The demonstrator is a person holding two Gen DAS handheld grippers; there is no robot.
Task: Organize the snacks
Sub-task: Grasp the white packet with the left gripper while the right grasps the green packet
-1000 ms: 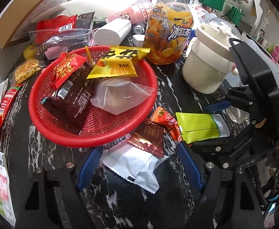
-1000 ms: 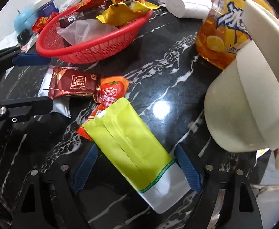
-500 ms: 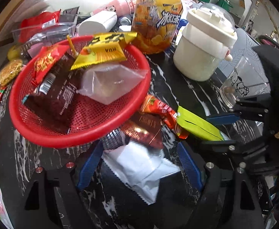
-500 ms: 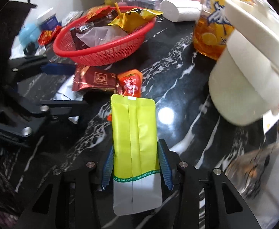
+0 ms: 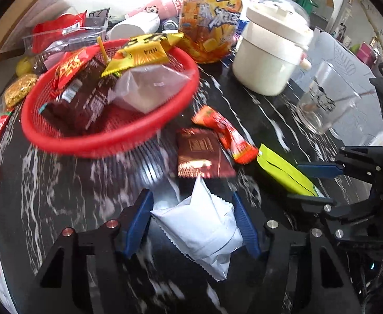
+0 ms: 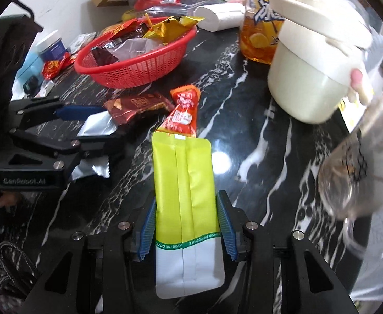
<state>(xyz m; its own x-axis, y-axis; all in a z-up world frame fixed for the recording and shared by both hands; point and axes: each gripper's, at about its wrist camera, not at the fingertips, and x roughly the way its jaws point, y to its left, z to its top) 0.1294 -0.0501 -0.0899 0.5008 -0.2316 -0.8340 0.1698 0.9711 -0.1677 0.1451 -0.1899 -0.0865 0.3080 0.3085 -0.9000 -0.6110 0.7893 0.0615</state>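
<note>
My left gripper (image 5: 192, 221) is shut on a white snack packet (image 5: 199, 229), held just above the black marble counter. My right gripper (image 6: 186, 225) is shut on a lime-green and white pouch (image 6: 184, 198), lifted off the counter; the pouch also shows in the left wrist view (image 5: 285, 172). A red basket (image 5: 107, 141) holding several snacks stands ahead to the left; it also shows in the right wrist view (image 6: 139, 70). A brown chocolate packet (image 5: 201, 157) and an orange-red sachet (image 5: 225, 133) lie on the counter between basket and grippers.
A cream lidded pot (image 5: 270, 60), an orange drink bottle (image 5: 209, 21) and a glass mug (image 5: 322, 102) stand to the right. Loose snacks, a clear box (image 5: 60, 39) and a paper roll (image 5: 136, 26) crowd the back and left edge.
Both grippers closed on their packets and lifted them: the left on the white packet, the right on the green pouch, which turned to point straight ahead. Both pulled back from the basket.
</note>
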